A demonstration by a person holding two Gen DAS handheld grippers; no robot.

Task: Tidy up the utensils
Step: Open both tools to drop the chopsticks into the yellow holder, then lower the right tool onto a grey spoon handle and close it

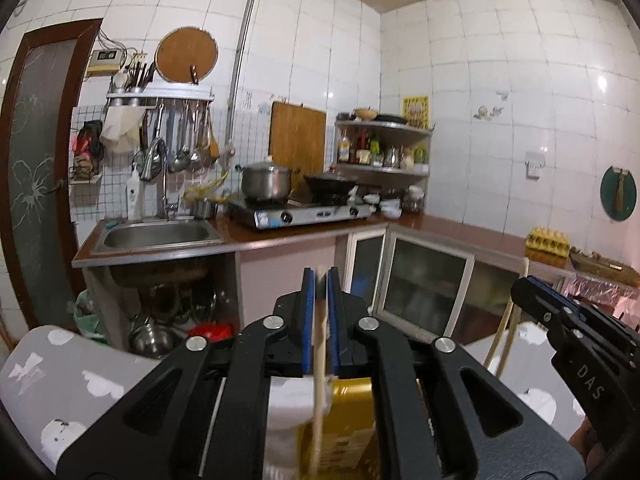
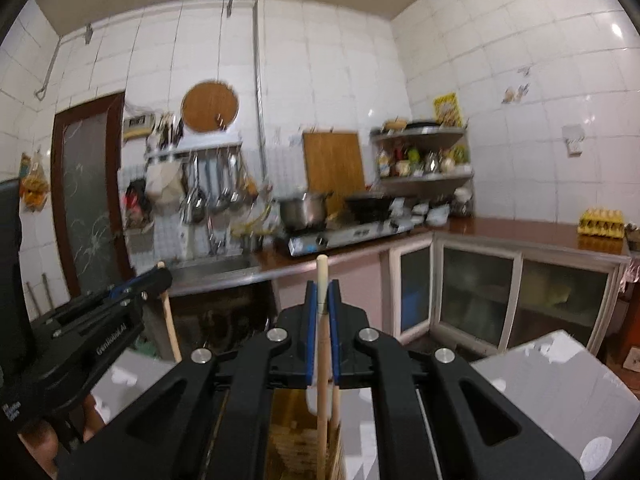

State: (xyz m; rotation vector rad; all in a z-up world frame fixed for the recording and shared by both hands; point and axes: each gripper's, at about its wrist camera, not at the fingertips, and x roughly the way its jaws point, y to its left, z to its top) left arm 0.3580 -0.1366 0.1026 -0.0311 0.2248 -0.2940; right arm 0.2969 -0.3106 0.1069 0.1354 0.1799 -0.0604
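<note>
My left gripper (image 1: 321,276) is shut on a pale wooden chopstick (image 1: 319,364) that runs down between its blue pads. It also shows in the right wrist view (image 2: 158,276) at the left, holding that stick (image 2: 171,328). My right gripper (image 2: 322,288) is shut on pale wooden chopsticks (image 2: 322,364) whose tip stands above the pads. It shows in the left wrist view (image 1: 520,284) at the right with the sticks (image 1: 508,320) hanging below. A yellow slatted holder (image 1: 348,424) sits below the left gripper, and also shows below the right one (image 2: 296,444).
A grey table top with white patches (image 1: 76,384) lies under both grippers. Ahead are the sink (image 1: 158,236), a gas stove (image 1: 304,212) with a steel pot (image 1: 266,180), hanging ladles (image 1: 184,140), a corner shelf (image 1: 384,148) and an egg tray (image 1: 548,240).
</note>
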